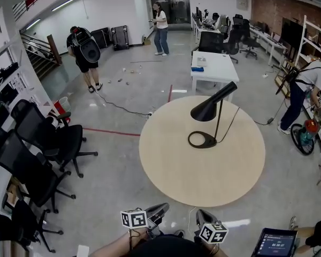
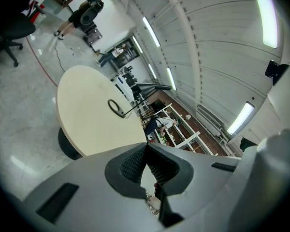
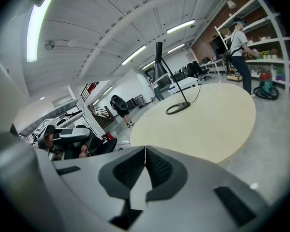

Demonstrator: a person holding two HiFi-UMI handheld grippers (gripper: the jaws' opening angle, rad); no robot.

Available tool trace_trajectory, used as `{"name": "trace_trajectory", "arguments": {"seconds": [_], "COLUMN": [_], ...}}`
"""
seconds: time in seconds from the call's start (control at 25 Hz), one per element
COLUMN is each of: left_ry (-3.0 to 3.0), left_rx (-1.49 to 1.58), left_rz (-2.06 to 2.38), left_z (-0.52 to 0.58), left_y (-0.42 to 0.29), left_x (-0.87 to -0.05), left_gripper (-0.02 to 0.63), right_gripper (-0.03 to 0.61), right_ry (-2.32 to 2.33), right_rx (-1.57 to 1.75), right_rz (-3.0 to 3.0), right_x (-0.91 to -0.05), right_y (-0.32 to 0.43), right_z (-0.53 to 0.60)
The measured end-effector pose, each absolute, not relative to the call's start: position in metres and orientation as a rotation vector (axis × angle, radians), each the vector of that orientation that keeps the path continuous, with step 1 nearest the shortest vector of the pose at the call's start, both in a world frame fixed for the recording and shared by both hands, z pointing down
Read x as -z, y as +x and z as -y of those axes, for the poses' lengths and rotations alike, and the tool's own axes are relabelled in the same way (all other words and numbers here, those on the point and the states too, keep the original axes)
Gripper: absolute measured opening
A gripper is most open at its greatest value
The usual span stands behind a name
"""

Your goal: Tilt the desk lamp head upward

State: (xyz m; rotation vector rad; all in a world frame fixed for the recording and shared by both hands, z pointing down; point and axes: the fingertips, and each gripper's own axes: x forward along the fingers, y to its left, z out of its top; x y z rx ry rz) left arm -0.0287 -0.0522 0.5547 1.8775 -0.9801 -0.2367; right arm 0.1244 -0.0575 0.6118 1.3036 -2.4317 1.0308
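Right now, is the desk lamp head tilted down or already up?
Tilted down: the lamp head points its wide mouth toward the table, narrow end raised behind.

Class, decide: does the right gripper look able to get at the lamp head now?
Probably not yet: the right gripper is short of the table, the lamp head far across it; nothing stands between.

I can read no words anywhere. At the lower right of the head view, the tablet shows a line of pale digits on its dark screen, too small for me to make out. At the bottom centre, the left cube and the right cube carry black-and-white square markers, patterns and not letters. In both gripper views I find no print that I can read.
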Motion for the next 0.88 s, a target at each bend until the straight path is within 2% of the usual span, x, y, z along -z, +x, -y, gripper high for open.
{"name": "trace_trajectory", "arguments": {"seconds": [0.32, 0.88], "left_ry": [1.846, 1.885], "left_rx": [0.245, 0.244], "left_rz": [1.015, 0.900], "left_z": [0.066, 0.133], "left_y": [-0.033, -0.013], "left_x": [-0.555, -0.569], "left_gripper": [0.003, 0.003], "right_gripper": [0.004, 0.003], "right_ry": [1.260, 1.468], "right_rx": [-1.046, -1.020], "right_rz": [2.461, 2.376], "right_x": [-0.614, -0.615], "right_y": [0.117, 0.155], "right_z": [0.076, 0.133]}}
